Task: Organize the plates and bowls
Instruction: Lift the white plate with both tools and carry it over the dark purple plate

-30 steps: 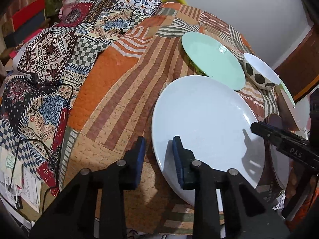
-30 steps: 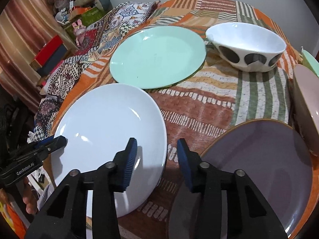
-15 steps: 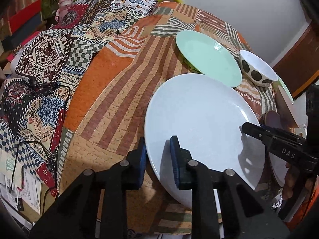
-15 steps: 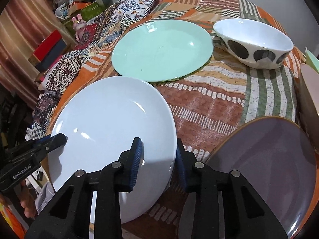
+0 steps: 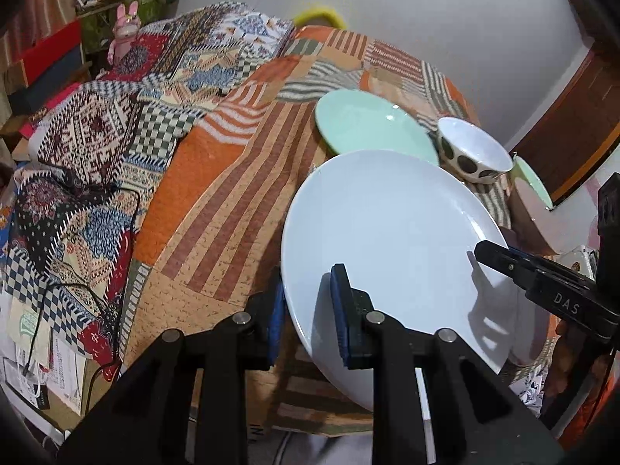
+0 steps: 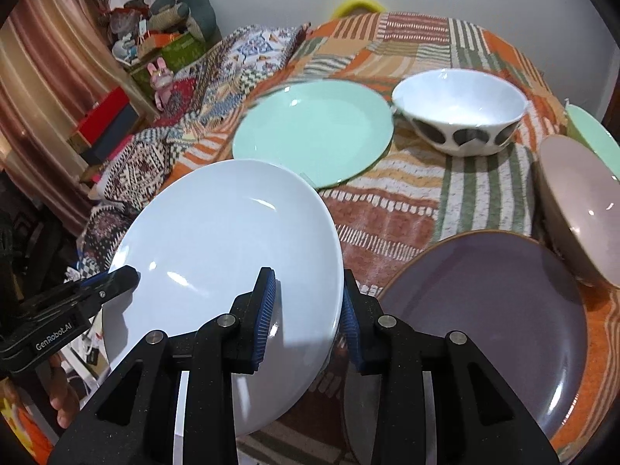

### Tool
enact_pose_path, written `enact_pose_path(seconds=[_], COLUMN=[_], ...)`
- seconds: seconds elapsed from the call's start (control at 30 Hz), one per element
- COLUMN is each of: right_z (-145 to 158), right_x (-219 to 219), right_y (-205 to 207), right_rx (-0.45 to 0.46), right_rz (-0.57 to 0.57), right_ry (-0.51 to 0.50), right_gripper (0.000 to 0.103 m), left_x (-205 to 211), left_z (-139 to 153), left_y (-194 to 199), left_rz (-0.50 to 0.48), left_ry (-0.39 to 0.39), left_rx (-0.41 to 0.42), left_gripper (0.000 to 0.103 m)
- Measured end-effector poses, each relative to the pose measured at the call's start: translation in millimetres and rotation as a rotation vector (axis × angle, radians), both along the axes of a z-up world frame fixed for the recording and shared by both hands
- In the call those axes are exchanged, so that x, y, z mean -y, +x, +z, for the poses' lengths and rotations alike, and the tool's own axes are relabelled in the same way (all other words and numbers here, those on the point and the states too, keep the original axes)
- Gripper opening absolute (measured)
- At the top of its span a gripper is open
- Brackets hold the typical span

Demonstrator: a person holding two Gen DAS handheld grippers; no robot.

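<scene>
Gripping the white plate (image 5: 391,232) at opposite rims: left gripper (image 5: 306,310) is clamped on its left edge, right gripper (image 6: 308,310) on its right edge, each with one pad above and one below the rim. Plate sits tilted, near side of the table, its edge raised off the patchwork cloth (image 5: 217,201). In the left view the right gripper's finger reaches over the plate's right rim; in the right view the left gripper's finger lies at the plate's left rim.

Mint plate (image 6: 314,131) lies flat on the cloth just beyond the white plate. Spotted bowl (image 6: 459,110) stands upright just right of the mint plate. Purple plate (image 6: 492,310) lies flat at near right, beside the white plate. Pink bowl (image 6: 581,205) sits at far right edge, tilted.
</scene>
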State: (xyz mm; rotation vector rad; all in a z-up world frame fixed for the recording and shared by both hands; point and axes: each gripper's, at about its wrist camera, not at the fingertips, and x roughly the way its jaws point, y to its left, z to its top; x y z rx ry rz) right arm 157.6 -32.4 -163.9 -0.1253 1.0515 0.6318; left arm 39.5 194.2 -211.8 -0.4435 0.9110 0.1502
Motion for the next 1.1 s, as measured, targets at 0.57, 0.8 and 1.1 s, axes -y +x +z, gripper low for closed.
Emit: enact_pose_path(seconds=[0.57,0.8,1.1], right_z=[38,44,38], right_x=[65,103,145], right_y=[-17,-21,-25], right_rx=[0.081,0.087,0.077], right_rz=[-0.094,-0.152,-0.228], right_ry=[0.085,0.108,0.116], right_gripper=[0.030,0.030,0.030], left_x=[61,97,141], left_z=[49,58,54], left_y=[0,8,24], left_rz=[-0.090,-0.152,-0.234], left_ry=[0.031,0.044,0.053], left_rx=[0.073,0.073,0.036], left_gripper=[0.022,0.022,0.023])
